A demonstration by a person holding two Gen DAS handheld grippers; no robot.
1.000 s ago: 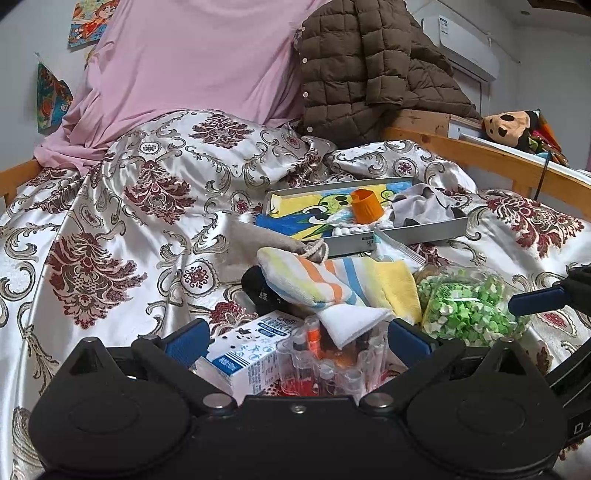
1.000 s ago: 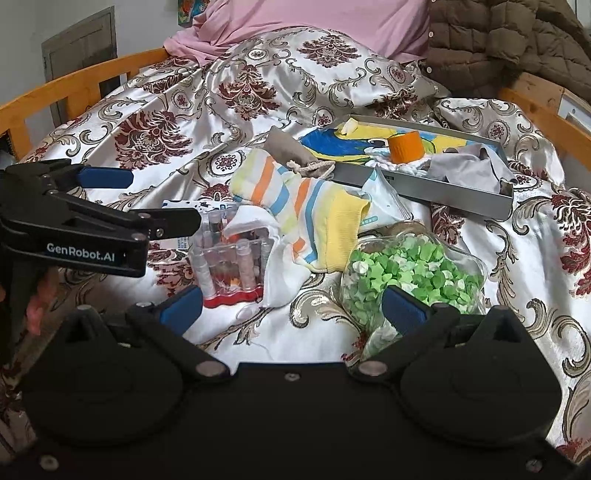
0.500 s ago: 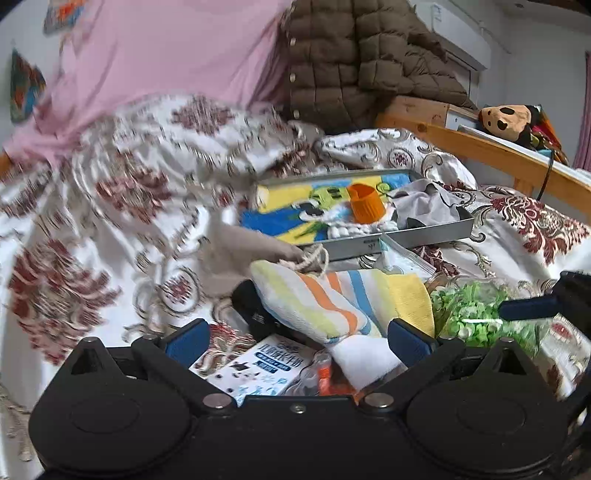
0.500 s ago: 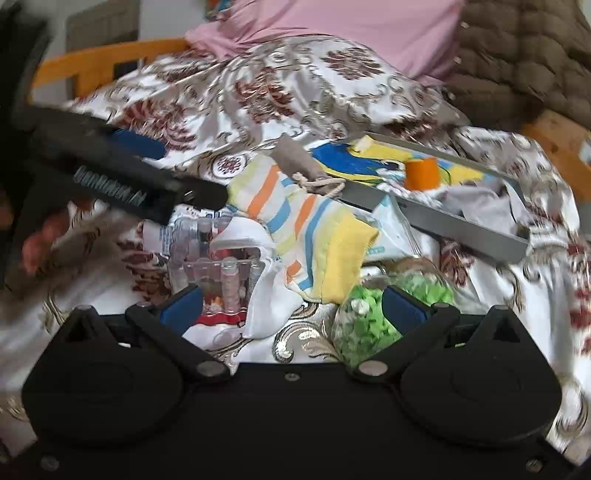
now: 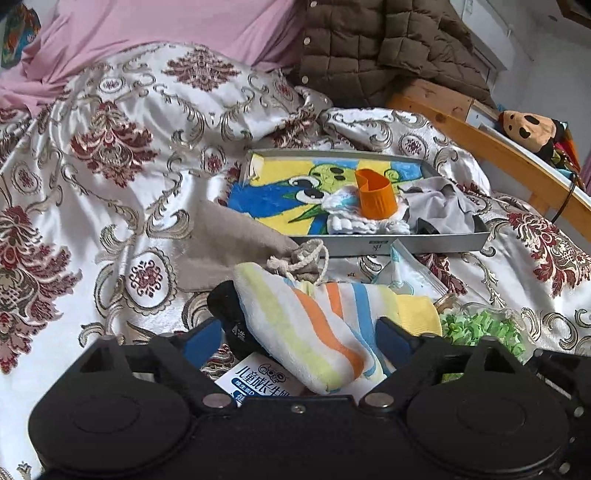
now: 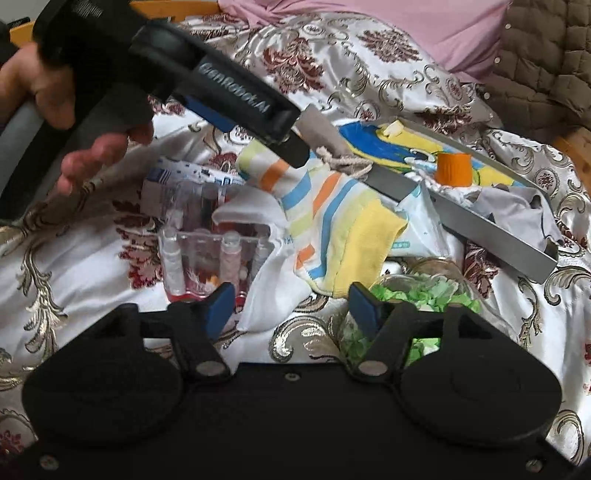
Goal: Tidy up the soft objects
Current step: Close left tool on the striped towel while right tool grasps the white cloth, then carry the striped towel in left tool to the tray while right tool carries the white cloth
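Observation:
A striped towel [image 5: 314,328] in white, yellow, orange and blue lies on the bed, also in the right wrist view [image 6: 332,218]. My left gripper [image 5: 299,338] is open, its fingers either side of the towel's near end; from the right wrist view it [image 6: 284,144] hovers over the towel's far end. My right gripper [image 6: 291,301] is open and empty, just short of a white cloth [image 6: 264,288]. A taupe drawstring pouch [image 5: 236,240] and a black sock [image 5: 231,314] lie beside the towel. A grey tray [image 5: 436,245] holds a cartoon towel [image 5: 273,195], grey cloth [image 5: 439,203] and orange cup [image 5: 376,192].
A milk carton [image 5: 258,384], a clear box of vials [image 6: 207,254], a bag of green bits [image 6: 417,295] and a wipes pack [image 6: 421,229] lie around the towel. A brown jacket [image 5: 376,48], pink sheet [image 5: 155,29] and wooden bed rail [image 5: 491,147] stand behind.
My left gripper has moved forward and down over the striped towel. My right gripper has moved forward toward the white cloth and vial box. Both stay open.

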